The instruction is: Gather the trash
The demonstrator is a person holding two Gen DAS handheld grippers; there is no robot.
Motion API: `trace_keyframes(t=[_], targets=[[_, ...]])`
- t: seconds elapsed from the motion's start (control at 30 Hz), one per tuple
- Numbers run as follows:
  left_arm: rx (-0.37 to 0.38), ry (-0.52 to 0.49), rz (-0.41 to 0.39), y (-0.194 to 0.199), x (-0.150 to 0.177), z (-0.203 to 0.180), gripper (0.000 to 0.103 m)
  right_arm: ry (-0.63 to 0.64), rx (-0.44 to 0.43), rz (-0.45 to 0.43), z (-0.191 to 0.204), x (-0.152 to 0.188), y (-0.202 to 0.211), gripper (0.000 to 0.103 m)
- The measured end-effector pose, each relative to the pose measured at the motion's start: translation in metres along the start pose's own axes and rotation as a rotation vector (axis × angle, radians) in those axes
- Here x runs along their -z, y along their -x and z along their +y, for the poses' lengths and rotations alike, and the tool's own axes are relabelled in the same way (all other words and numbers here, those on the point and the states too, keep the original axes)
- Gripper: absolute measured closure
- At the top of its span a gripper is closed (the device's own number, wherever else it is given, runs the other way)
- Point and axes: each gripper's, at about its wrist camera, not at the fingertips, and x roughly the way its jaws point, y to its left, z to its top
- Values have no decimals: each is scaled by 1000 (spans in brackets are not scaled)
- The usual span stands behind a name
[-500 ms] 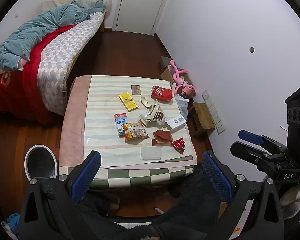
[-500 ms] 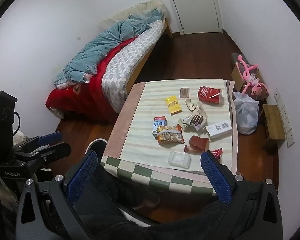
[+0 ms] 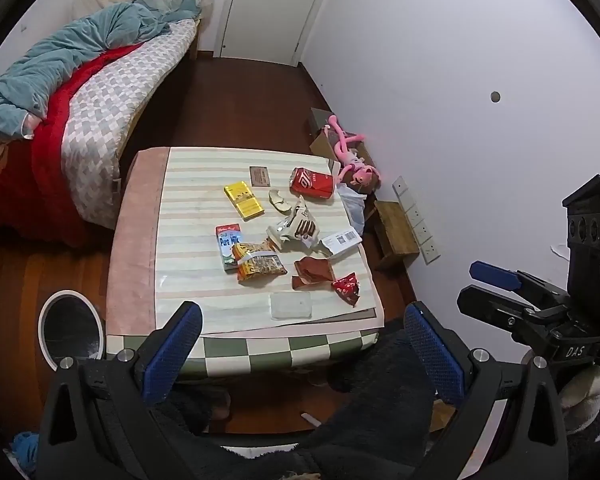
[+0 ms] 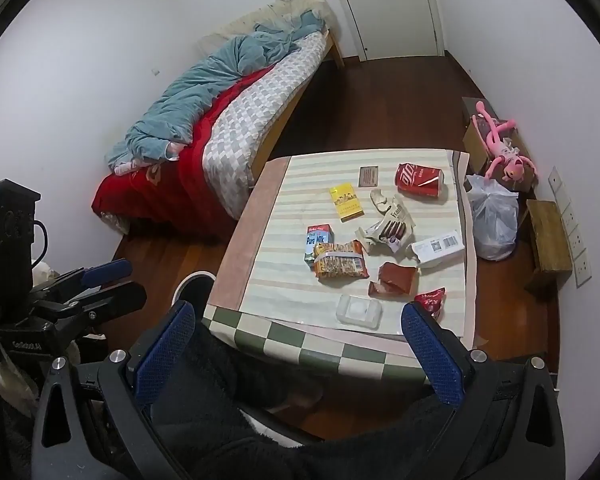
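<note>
Trash lies on a low table (image 3: 140, 240) (image 4: 236, 256) with a striped cloth: a red can (image 3: 312, 183) (image 4: 419, 181), a yellow box (image 3: 244, 201) (image 4: 345, 203), a milk carton (image 3: 228, 244) (image 4: 317, 240), an orange snack bag (image 3: 260, 266) (image 4: 340, 266), a cookie wrapper (image 3: 298, 230) (image 4: 388, 230), brown (image 3: 314, 272) and red wrappers (image 3: 346, 286), and a clear lid (image 3: 291, 305) (image 4: 359, 311). A white-rimmed bin (image 3: 70, 330) (image 4: 192, 284) stands on the floor left of the table. My left gripper (image 3: 300, 352) and right gripper (image 4: 296, 352) are open and empty, held above the table's near edge.
A bed (image 3: 92, 120) with red and teal bedding is at the back left. A pink plush toy (image 3: 352, 160), a plastic bag (image 4: 494, 220) and a wooden stool (image 3: 396, 232) stand along the right wall. A closed door (image 3: 268, 8) is at the back.
Both views shift slightly; the table sits a little higher and closer in frame. Nothing on the table has moved and both grippers stay open.
</note>
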Motion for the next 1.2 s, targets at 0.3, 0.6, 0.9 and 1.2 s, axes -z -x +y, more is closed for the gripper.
trace_keyframes(t=[0.3,0.6,0.9,1.2], targets=[[9,0,7,-5,1,2,0,1,-7,6,2,-9,1,0],[15,0,10,-4,-1,4,0,-2,-12,10,2,-11,-1,0],[21,-5,10,-4,-3,2,0,-3,-11,10,2,-11,-1,0],[21,-4,9,-4,-3,2,0,-3,-14,8,1,-11,-1,0]])
